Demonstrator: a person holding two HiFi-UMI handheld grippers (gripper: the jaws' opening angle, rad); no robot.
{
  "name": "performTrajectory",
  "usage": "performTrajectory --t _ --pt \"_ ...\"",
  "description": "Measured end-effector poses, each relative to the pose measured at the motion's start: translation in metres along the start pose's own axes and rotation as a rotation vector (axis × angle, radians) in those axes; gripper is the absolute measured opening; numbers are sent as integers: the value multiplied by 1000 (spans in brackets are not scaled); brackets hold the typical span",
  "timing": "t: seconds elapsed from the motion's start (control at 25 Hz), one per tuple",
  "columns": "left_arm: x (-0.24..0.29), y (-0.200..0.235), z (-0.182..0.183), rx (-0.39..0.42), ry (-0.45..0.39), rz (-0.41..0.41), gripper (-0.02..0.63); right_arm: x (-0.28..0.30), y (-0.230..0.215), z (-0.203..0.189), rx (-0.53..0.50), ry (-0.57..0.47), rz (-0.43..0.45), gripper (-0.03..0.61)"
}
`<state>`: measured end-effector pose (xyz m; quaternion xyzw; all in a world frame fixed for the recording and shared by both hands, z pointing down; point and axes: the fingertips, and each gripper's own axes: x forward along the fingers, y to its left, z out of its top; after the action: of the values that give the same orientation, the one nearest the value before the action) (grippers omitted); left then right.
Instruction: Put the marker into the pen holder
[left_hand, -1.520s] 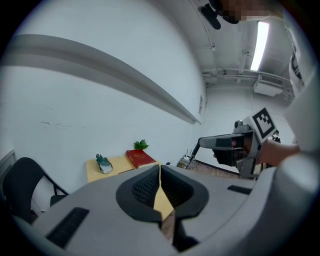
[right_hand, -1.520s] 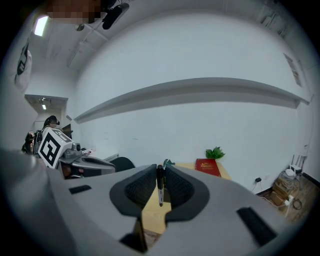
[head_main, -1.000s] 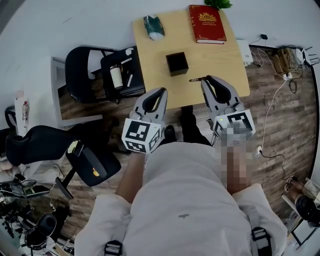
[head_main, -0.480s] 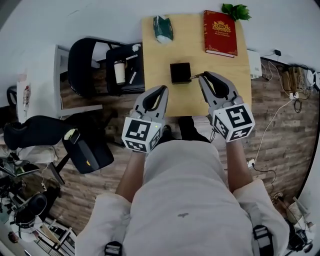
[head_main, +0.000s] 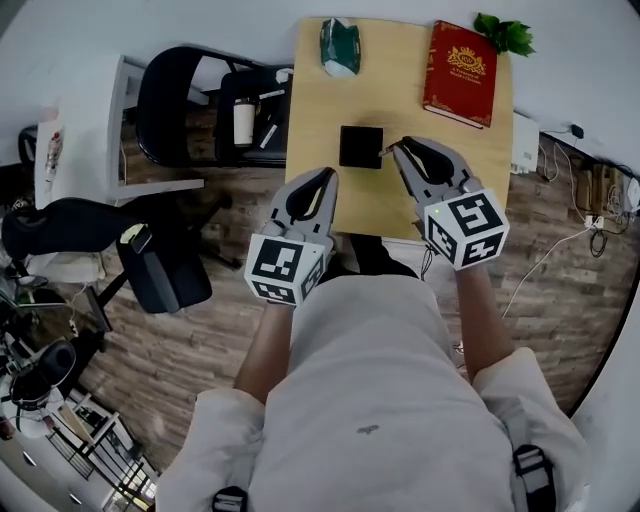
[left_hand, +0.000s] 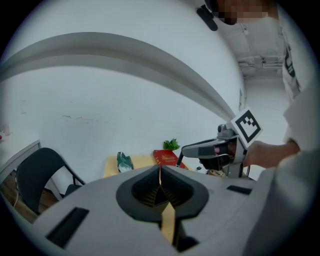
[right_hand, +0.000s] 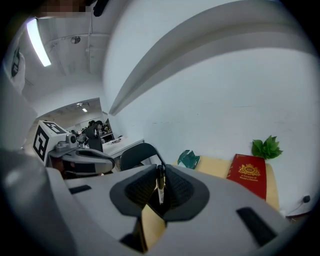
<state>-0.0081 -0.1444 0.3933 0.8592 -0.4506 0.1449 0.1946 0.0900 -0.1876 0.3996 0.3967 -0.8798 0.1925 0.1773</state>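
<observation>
Nearest: one person in a white shirt (head_main: 370, 400), holding two grippers out over the near edge of one wooden table (head_main: 410, 105). The left gripper (head_main: 325, 180) has its jaws pressed together with nothing between them, and sits at the table's near edge, short of the holder. The right gripper (right_hand: 160, 172) is clamped on one dark marker (right_hand: 160, 184), which is pinched between the ribbed pads. From above, the marker's end pokes out at the jaw tips, just beside the right edge of the pen holder (head_main: 360, 146). The marker isn't in the holder, and I can't tell whether it touches. One pen holder, a black square box, open on top, stands mid-table between the two gripper tips. Farther back on the table are one red book (head_main: 465, 73) with gold print at the right and one green packet (head_main: 340, 47) at the left, well apart. One clump of green leaves (head_main: 505, 33) shows past the book's far corner. Left of the table, one black folding chair (head_main: 170, 105) carries one white cup (head_main: 244, 122).
</observation>
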Motion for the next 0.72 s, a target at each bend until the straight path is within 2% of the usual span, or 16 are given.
performTrajectory --t 0.36,0.72 --pt "5 3 -5 -40 -1 89 9 19 0 -12 -55 68 117 55" --pt "8 12 -13 -66 -11 97 9 35 1 -30 -80 134 142 55"
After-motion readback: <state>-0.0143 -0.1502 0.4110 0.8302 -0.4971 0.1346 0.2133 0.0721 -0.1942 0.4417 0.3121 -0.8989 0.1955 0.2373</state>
